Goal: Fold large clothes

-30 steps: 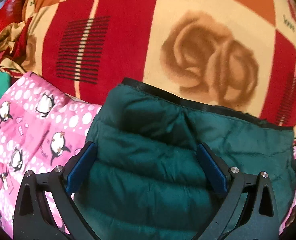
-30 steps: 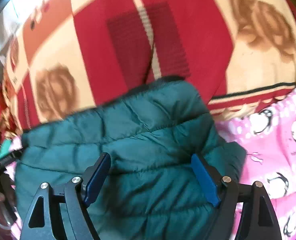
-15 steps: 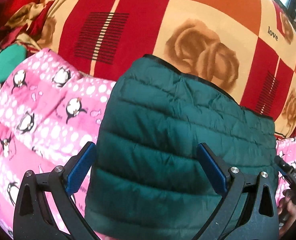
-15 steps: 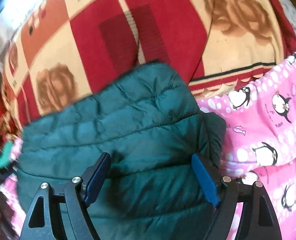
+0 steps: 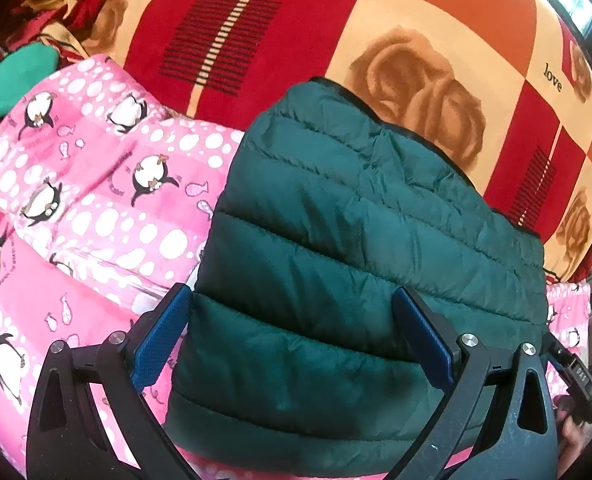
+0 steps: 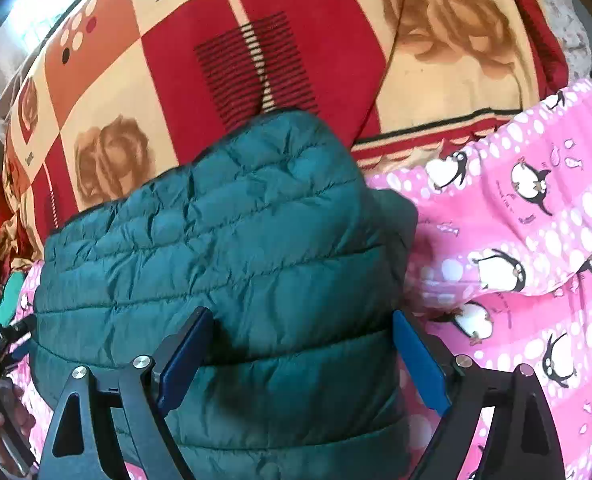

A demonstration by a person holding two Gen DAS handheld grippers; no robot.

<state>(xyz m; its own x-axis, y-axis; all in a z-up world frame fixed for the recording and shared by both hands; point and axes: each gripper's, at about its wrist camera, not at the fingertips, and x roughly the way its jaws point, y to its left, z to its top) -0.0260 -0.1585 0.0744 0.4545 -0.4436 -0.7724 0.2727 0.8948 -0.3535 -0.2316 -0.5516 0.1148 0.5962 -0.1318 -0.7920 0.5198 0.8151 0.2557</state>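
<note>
Both spread wide, holding nothing: left hand-held gripper (image 5: 292, 338) and right hand-held gripper (image 6: 302, 354) over the folded green puffer jacket (image 5: 360, 248), its near hem cut off; penguin quilt (image 5: 88, 200) flanks it.

You had the dark green quilted puffer jacket (image 5: 360, 248) (image 6: 232, 248) lying folded into a compact, roughly rectangular block, its horizontal stitched channels running across its width and the nylon shell lightly wrinkled. A thin black trim edged its far side. It lay flat with its near part on the pink penguin-print quilt (image 5: 88, 208) (image 6: 528, 248) and its far edge reaching onto the red, orange and cream rose-patterned blanket (image 5: 376, 32) (image 6: 264, 40). At its right end a second layer showed beneath the top one.
</note>
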